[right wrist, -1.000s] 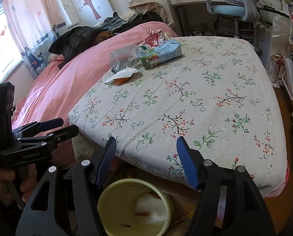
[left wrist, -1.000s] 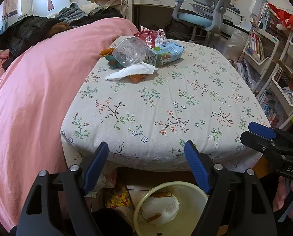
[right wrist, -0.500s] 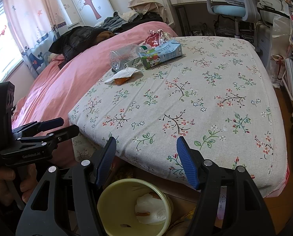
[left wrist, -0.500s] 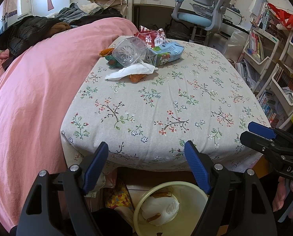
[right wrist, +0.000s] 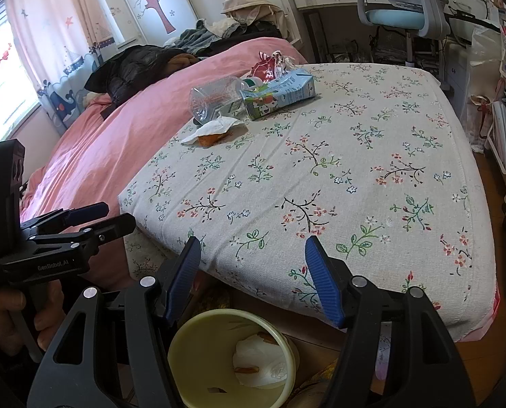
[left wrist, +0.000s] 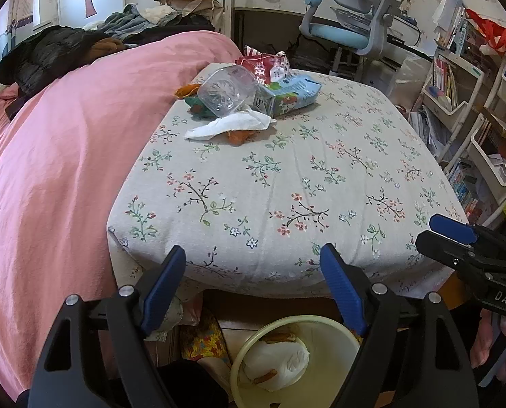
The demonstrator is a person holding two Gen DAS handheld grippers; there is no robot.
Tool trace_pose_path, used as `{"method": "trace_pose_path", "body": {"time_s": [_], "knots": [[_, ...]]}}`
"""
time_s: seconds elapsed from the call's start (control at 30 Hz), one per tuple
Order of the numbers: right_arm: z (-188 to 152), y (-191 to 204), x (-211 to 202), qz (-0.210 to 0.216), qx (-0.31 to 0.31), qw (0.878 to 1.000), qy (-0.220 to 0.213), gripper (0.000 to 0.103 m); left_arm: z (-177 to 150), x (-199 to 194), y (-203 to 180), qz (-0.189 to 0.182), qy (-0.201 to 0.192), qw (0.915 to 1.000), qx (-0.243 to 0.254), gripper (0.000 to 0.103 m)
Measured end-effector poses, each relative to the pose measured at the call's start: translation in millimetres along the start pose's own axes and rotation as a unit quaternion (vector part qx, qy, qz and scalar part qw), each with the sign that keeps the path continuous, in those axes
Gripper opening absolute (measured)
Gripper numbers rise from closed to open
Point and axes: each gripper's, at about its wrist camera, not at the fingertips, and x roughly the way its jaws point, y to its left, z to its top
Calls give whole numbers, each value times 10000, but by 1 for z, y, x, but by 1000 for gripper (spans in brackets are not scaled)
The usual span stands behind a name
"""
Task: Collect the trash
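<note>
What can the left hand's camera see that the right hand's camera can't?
Only the left wrist view shows the orange and green scraps behind the clear plastic bottle, and the right gripper from the side.

Only the right wrist view shows the window with its pink curtain, and the left gripper from the side.

Both show the flowered mattress, the pink blanket, the white tissue, the blue carton, the red snack bag and the yellow bin with trash already inside. Both grippers are open and empty.
</note>
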Motion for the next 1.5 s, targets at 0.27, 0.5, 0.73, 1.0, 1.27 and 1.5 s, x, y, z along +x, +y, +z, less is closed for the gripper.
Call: {"method": "trace_pose_path", "body": {"time_s": [0.27,0.5,0.73,1.0,1.27,1.5], "knots": [[0,0,0,0,-3,10000,7,61,0,-1,2,10,-18,10000,-42,78],[0,0,0,-1,-3,10000,4,61,1,-2,3,28,-37,9999,-118,78],[-1,1,-1,-3,-5,10000,3,61,0,-2,4,48,-46,9998,-188,78],[-1,1,0,1,-16,10000,17,61,0,-2,6,74,-55,9996,-283,78],[-1,2,-1,0,-16,10000,17,61,1,-2,10,80,-61,9991,-407,80],[-1,2,-1,-3,-18,10000,21,61,1,-2,12,72,-68,9989,-453,80]]}}
